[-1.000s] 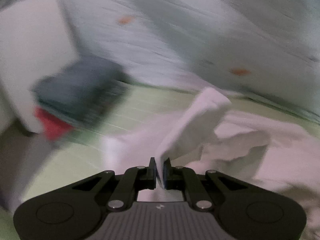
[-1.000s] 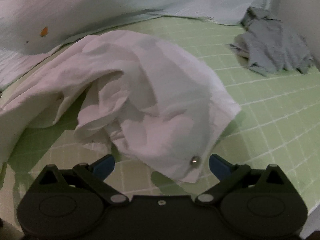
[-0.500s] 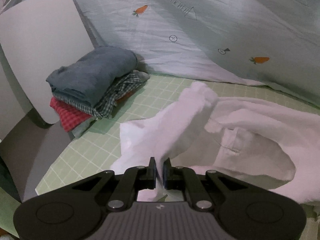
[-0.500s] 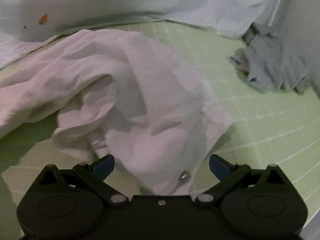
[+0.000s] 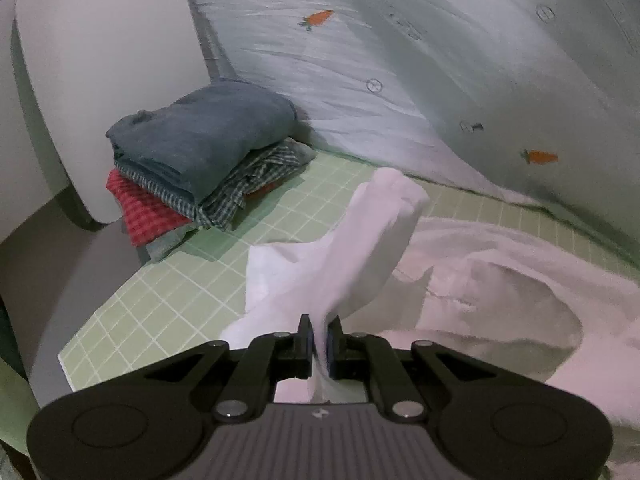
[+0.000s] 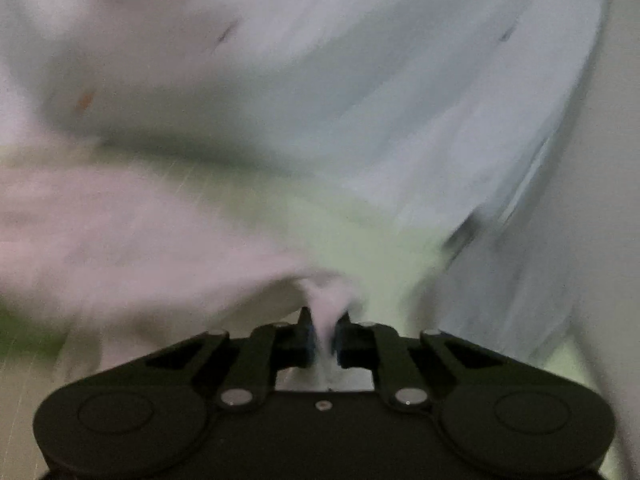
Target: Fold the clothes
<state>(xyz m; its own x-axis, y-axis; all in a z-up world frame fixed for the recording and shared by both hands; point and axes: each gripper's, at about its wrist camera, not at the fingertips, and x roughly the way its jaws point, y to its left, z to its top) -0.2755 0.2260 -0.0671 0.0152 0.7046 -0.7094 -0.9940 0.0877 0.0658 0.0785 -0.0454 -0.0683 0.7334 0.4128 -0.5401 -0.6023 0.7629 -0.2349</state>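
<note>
Your left hand-held gripper [image 5: 318, 334] pinches a soft, rumpled fold of the white garment [image 5: 492, 280], which lies on the green grid-checked bed [image 5: 168, 300]. Your right hand-held gripper [image 6: 325, 330] clamps blurred white cloth. One stack of folded clothes [image 5: 200, 160]: four layers.

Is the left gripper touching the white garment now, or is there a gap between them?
Touching. The left wrist view shows the left gripper shut on a fold of the white garment, with cloth pinched between both fingers.
</note>
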